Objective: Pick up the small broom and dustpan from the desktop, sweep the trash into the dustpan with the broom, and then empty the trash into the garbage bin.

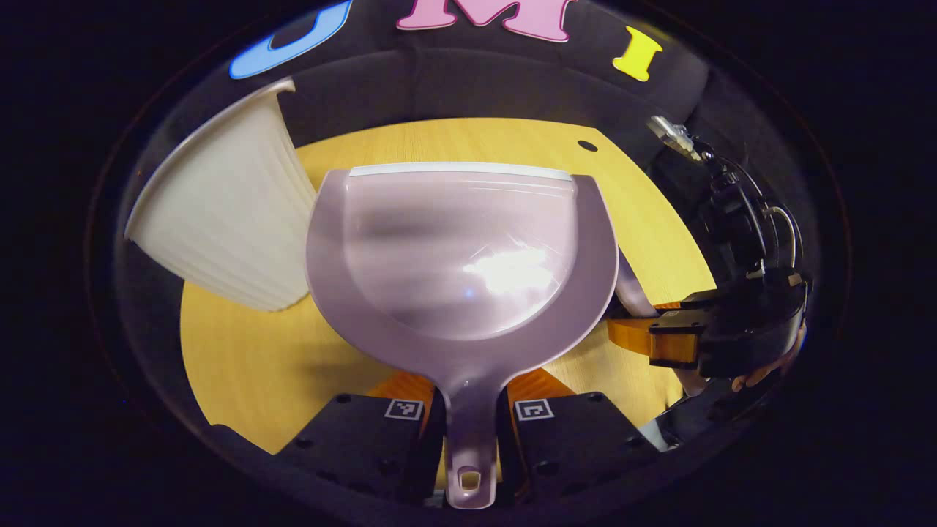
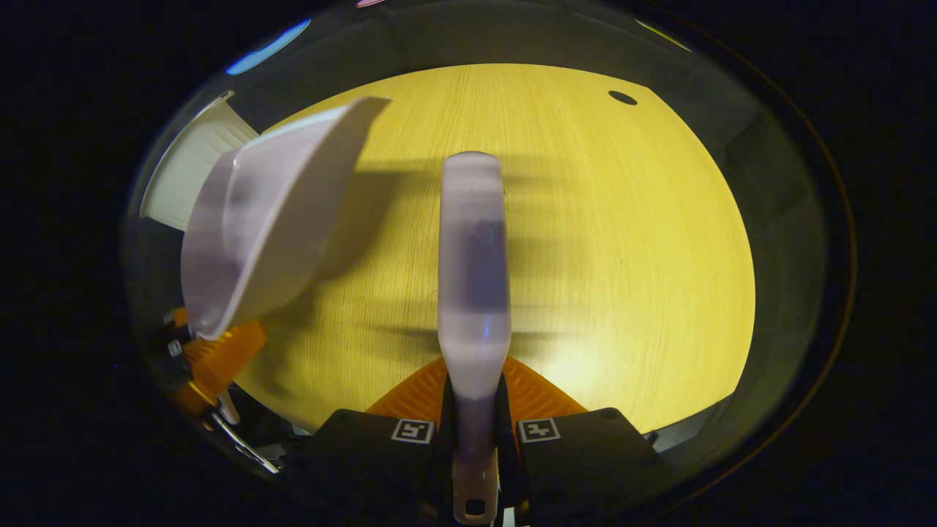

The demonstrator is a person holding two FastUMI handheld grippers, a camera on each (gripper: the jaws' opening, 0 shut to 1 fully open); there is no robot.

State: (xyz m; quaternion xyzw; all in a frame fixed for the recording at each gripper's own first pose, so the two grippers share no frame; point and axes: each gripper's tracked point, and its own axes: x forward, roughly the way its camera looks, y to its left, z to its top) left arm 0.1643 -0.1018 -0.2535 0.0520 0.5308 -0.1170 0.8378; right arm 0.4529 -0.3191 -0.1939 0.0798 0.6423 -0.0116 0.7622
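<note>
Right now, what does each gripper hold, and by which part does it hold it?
The left gripper holds the dustpan by its handle. The right gripper holds the small broom by its handle; both fingers press on each.

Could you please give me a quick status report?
Left tongs shut on dustpan handle. Right tongs shut on broom. Bin beside dustpan. Nothing blocking.
</note>
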